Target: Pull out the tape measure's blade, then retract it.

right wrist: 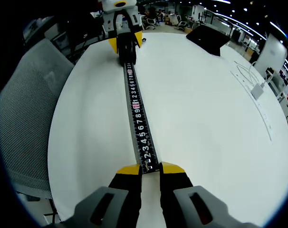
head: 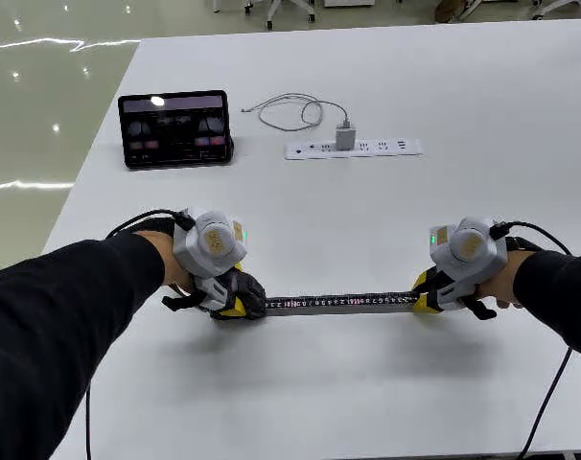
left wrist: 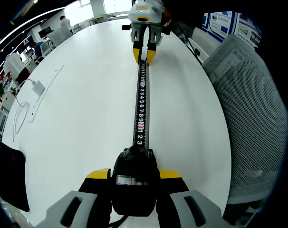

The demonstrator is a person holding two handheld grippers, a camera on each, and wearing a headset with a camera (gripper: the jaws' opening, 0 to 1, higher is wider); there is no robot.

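A black tape measure case (head: 243, 295) lies low over the white table, gripped by my left gripper (head: 235, 299); in the left gripper view the case (left wrist: 134, 180) sits between the yellow-tipped jaws. Its numbered blade (head: 340, 304) stretches right to my right gripper (head: 425, 297), which is shut on the blade's end. In the right gripper view the blade (right wrist: 138, 123) runs away from the right gripper (right wrist: 149, 169) to the case (right wrist: 126, 47). The left gripper view shows the blade (left wrist: 141, 102) reaching the right gripper (left wrist: 144, 54).
A black tablet (head: 174, 128) stands at the back left. A white power strip (head: 354, 149) with a plugged charger and looped cable (head: 292, 110) lies behind the blade. The table's near edge (head: 367, 452) is close to me. A grey mesh chair (left wrist: 251, 104) stands beside the table.
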